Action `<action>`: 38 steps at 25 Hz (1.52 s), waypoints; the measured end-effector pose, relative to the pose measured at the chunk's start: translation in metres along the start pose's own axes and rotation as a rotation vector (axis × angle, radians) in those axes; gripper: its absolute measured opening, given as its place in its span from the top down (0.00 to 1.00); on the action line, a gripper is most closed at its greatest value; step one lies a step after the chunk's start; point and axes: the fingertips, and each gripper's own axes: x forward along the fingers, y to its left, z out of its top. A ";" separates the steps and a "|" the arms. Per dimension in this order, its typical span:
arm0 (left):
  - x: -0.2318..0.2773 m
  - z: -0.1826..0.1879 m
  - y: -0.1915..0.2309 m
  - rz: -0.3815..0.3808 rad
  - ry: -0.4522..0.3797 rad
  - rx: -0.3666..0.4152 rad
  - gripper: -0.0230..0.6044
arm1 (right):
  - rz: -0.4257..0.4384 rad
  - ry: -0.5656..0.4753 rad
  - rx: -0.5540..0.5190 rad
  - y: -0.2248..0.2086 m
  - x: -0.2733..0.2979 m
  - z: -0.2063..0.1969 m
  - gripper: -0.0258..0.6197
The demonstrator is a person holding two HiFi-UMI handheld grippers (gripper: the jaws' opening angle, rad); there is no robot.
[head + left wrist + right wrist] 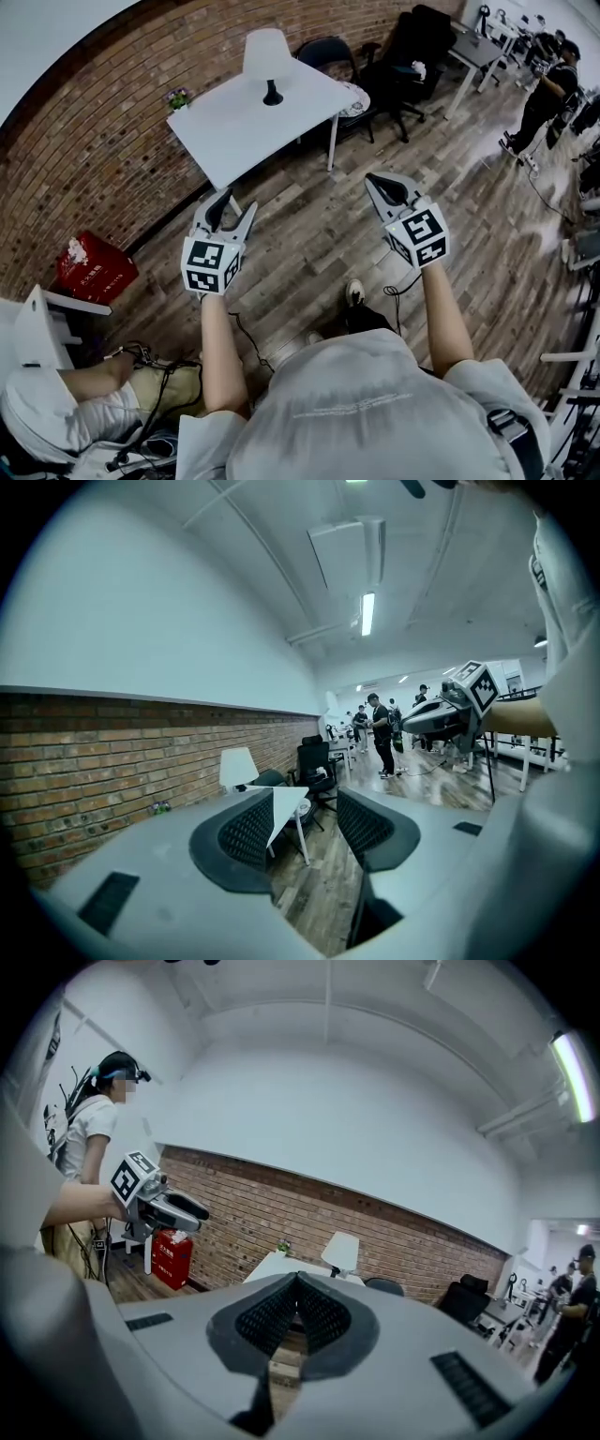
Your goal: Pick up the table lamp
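Note:
The table lamp (270,56), with a white shade on a small black base, stands on a white table (234,136) against the brick wall, well ahead of both grippers. It also shows small and far off in the left gripper view, where the lamp (236,766) is above the left jaw, and in the right gripper view, where the lamp (341,1251) is above the jaws. My left gripper (234,202) is open and empty, held over the wooden floor short of the table. My right gripper (375,180) is shut on nothing, its tips together (298,1283).
A red box (94,267) sits on the floor by the wall at left. Dark office chairs (403,56) stand right of the table, and a small plant (178,97) is at its far corner. A person sits at lower left (56,412); another stands at far right (548,94).

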 end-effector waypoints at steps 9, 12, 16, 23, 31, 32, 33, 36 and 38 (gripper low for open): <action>0.043 -0.011 0.017 0.010 0.032 -0.023 0.63 | -0.046 -0.017 -0.014 -0.039 0.035 -0.009 0.96; 0.070 -0.014 0.023 0.016 0.042 -0.020 0.63 | -0.048 -0.030 0.003 -0.062 0.055 -0.018 0.96; 0.116 -0.018 0.044 0.032 0.067 -0.022 0.63 | -0.013 -0.022 -0.007 -0.095 0.100 -0.033 0.96; 0.206 -0.015 0.084 0.087 0.112 -0.046 0.63 | 0.065 -0.021 -0.002 -0.168 0.186 -0.044 0.96; 0.287 -0.017 0.119 0.142 0.159 -0.082 0.63 | 0.165 -0.015 0.009 -0.222 0.265 -0.055 0.96; 0.297 -0.016 0.123 0.143 0.165 -0.080 0.63 | 0.169 -0.014 0.009 -0.230 0.273 -0.056 0.96; 0.306 -0.015 0.127 0.146 0.169 -0.079 0.63 | 0.170 -0.013 0.010 -0.237 0.281 -0.057 0.96; 0.331 -0.013 0.135 0.157 0.183 -0.083 0.63 | 0.177 -0.002 0.011 -0.257 0.302 -0.064 0.96; 0.346 -0.014 0.138 0.161 0.196 -0.085 0.63 | 0.188 0.002 0.018 -0.268 0.314 -0.070 0.96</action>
